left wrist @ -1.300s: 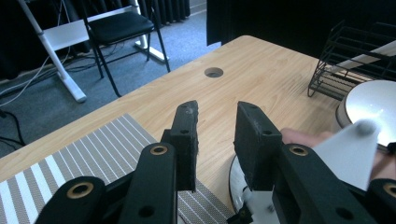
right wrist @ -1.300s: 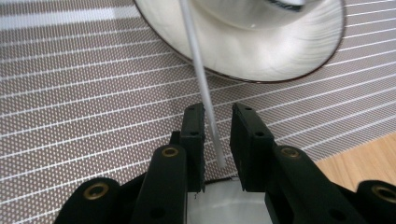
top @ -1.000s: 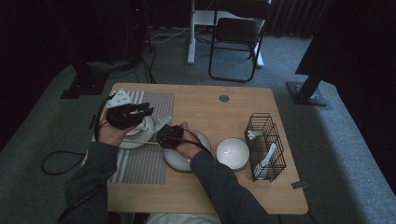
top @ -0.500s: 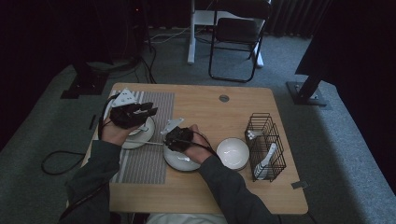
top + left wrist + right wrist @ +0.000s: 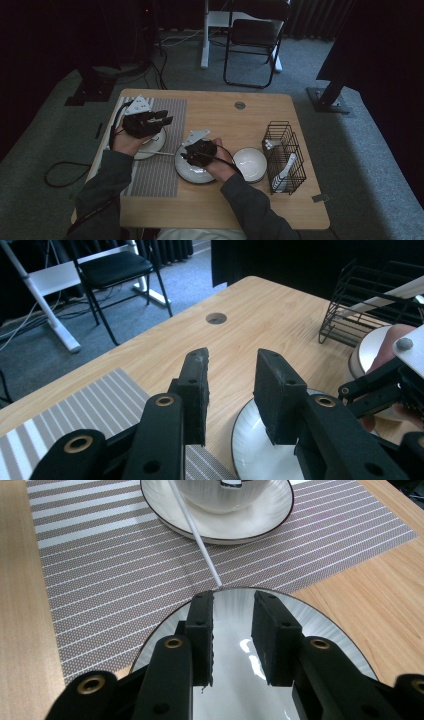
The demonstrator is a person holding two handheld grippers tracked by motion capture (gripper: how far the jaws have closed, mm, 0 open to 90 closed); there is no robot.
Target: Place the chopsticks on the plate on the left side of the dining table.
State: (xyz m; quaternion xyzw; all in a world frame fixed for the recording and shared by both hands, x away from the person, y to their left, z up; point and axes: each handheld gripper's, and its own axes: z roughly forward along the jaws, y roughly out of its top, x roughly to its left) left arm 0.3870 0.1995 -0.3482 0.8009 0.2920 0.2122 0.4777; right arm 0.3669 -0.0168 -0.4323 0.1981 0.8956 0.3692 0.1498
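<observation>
My left gripper [image 5: 162, 121] [image 5: 232, 357] hovers over a white bowl on a saucer [image 5: 152, 145] on the striped placemat [image 5: 160, 175]. Its jaws have just been opening and are open, with only the wooden table seen between them. My right gripper [image 5: 187, 156] [image 5: 232, 600] is low over a white plate [image 5: 192, 172] [image 5: 250, 660] and points left toward the saucer [image 5: 235, 527]. Its jaws have also just been opening, and they are open and hold nothing. A thin white stick [image 5: 196, 537] [image 5: 162, 153] runs from the saucer to the plate's rim.
A second white bowl [image 5: 250, 164] sits right of the plate. Beside it stands a black wire basket [image 5: 284, 150] [image 5: 360, 310] holding white utensils. A cable hole [image 5: 240, 105] [image 5: 216, 318] is near the table's far edge, and a folding chair [image 5: 252, 35] stands beyond the table.
My right gripper has moved to the right, off the placemat side and over the white plate. The left gripper has stayed over the bowl and saucer.
</observation>
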